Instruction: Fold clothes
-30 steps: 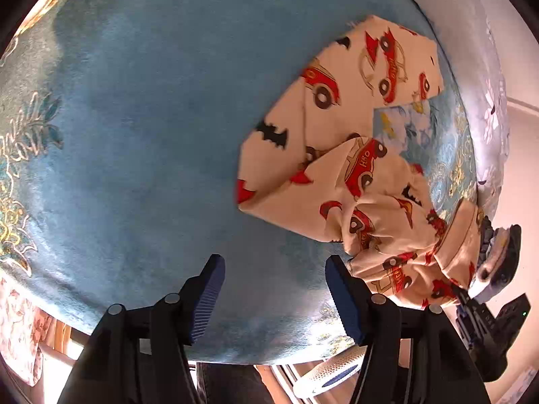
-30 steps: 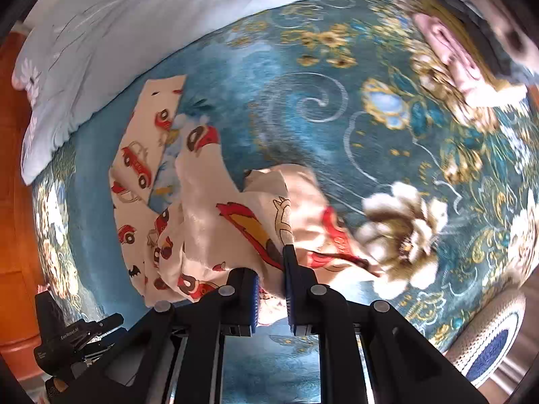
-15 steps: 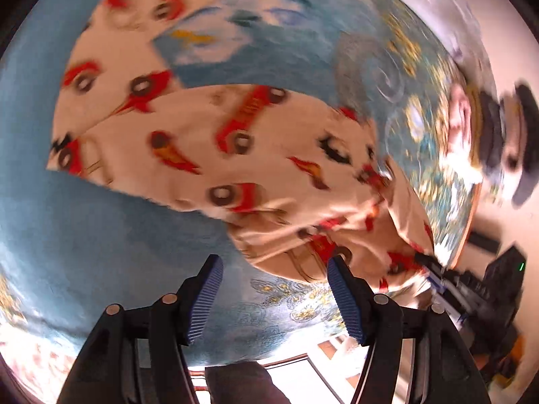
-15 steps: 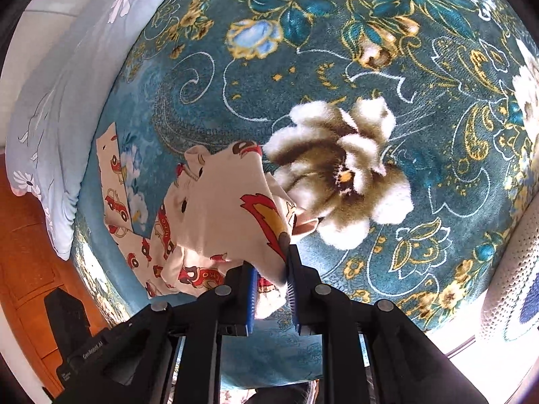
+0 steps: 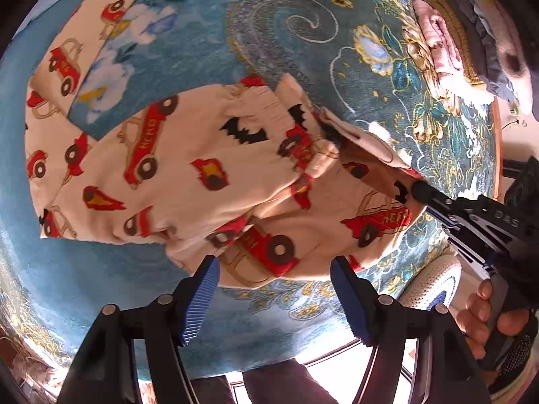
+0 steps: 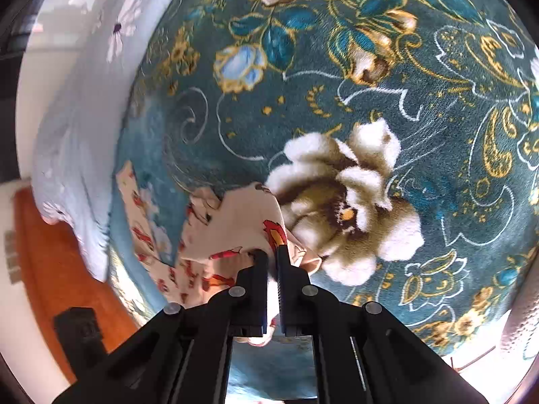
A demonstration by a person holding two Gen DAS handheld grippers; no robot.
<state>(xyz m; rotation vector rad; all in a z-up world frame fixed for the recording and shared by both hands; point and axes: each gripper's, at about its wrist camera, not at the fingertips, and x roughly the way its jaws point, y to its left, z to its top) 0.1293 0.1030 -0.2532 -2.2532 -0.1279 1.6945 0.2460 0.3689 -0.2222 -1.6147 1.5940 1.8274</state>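
Two grippers work over my teal floral blanket (image 5: 188, 306). My right gripper (image 6: 272, 256) reaches in level, its fingers pinched tight on the edge of the cream car-print garment (image 5: 188, 168), lifting that edge just beside the blanket's big white flower (image 6: 340, 202). My left gripper (image 5: 274, 289) hovers with fingers spread wide and empty at the garment's near hem. Beyond the garment, folded clothes (image 5: 451, 43) sit stacked; pale bedding (image 6: 67, 155) borders the blanket.

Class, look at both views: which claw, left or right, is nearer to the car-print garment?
Right. The right claw is shut on the car-print garment, pinching its edge. The left claw hangs open just short of its near hem, not touching.
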